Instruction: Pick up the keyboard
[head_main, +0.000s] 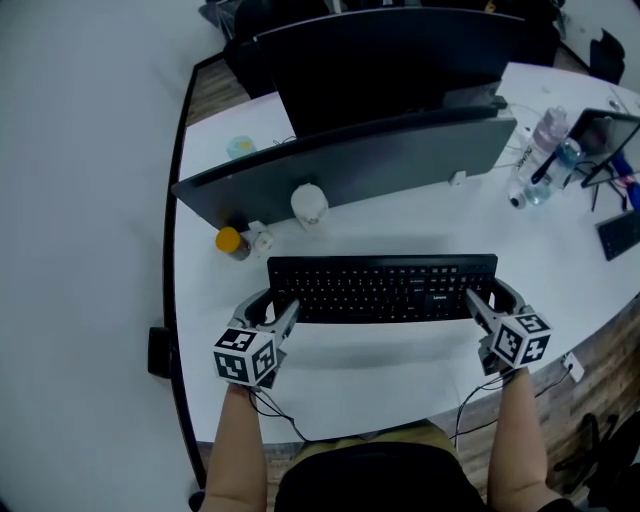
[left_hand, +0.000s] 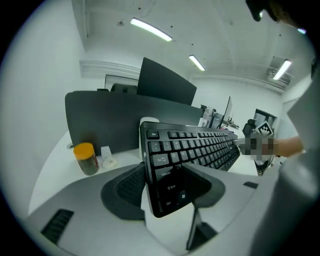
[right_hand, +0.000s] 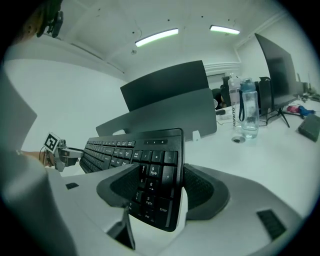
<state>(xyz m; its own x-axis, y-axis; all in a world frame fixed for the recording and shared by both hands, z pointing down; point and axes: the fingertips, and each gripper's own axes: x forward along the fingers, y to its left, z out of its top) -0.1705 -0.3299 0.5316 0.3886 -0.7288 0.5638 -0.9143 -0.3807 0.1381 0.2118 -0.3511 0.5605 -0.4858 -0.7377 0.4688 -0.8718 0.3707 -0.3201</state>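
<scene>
A black keyboard (head_main: 385, 288) hangs level a little above the white desk (head_main: 400, 385), with its shadow on the desktop below it. My left gripper (head_main: 275, 302) is shut on its left end, and in the left gripper view the dark pads clamp the keyboard (left_hand: 195, 145) at the corner keys, with my left gripper (left_hand: 165, 186) at centre frame. My right gripper (head_main: 490, 298) is shut on the right end. In the right gripper view the number-pad end of the keyboard (right_hand: 150, 165) sits between the pads of my right gripper (right_hand: 160, 186).
Behind the keyboard stands a grey partition screen (head_main: 350, 165) with a dark monitor (head_main: 400, 60) beyond it. An orange-lidded jar (head_main: 230, 243) and a white cup (head_main: 309, 205) sit in front of the screen. Bottles (head_main: 545, 145), a stand (head_main: 605, 135) and a dark slab (head_main: 620, 235) are at the right.
</scene>
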